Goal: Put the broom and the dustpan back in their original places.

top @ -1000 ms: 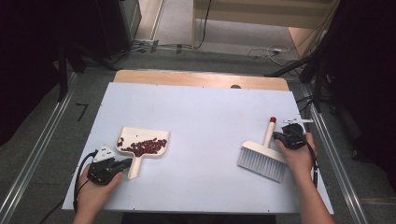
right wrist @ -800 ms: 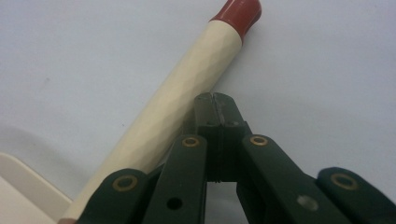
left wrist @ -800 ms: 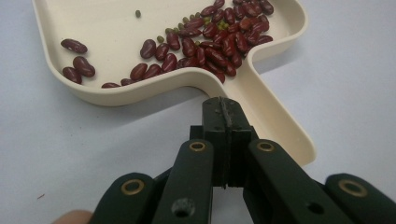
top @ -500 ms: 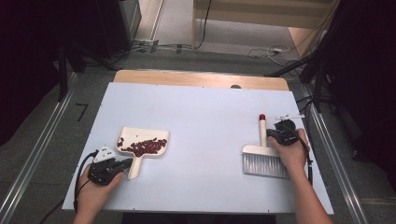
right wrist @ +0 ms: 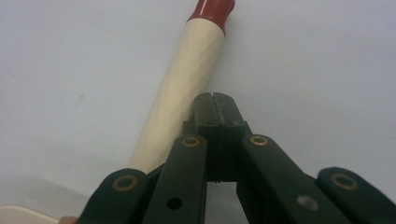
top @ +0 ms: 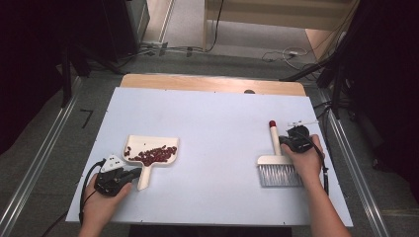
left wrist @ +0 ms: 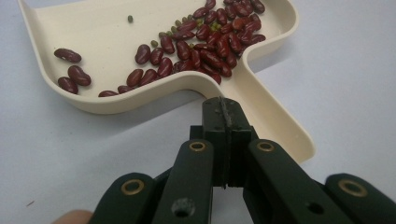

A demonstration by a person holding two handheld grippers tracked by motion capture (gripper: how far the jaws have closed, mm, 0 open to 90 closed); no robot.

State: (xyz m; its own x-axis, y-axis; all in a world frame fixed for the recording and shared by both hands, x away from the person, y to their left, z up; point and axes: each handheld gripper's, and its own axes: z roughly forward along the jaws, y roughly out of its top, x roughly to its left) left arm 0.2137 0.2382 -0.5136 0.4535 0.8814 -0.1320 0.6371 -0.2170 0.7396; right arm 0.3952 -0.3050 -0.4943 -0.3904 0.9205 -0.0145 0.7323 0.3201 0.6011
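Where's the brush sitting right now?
In the high view the brush lies flat on the right side of the white table, bristles toward the person, its handle beside the shut right gripper.

On the white table (top: 212, 128) in front of you: one cream dustpan (top: 148, 145), one hand brush (top: 276, 160) with a single red-capped handle, and two black grippers, the left gripper (top: 129, 174) and the right gripper (top: 284, 141), one in each of your two hands. Inside the dustpan lies one heap of red kidney beans (left wrist: 205, 44), perhaps forty or so, too tightly piled to count exactly. Three more red beans (left wrist: 70, 70) sit apart near the pan's far corner, and roughly eight small green beans (left wrist: 180, 24) are mixed in, one of them lying alone. Each gripper carries two jaws, four in all
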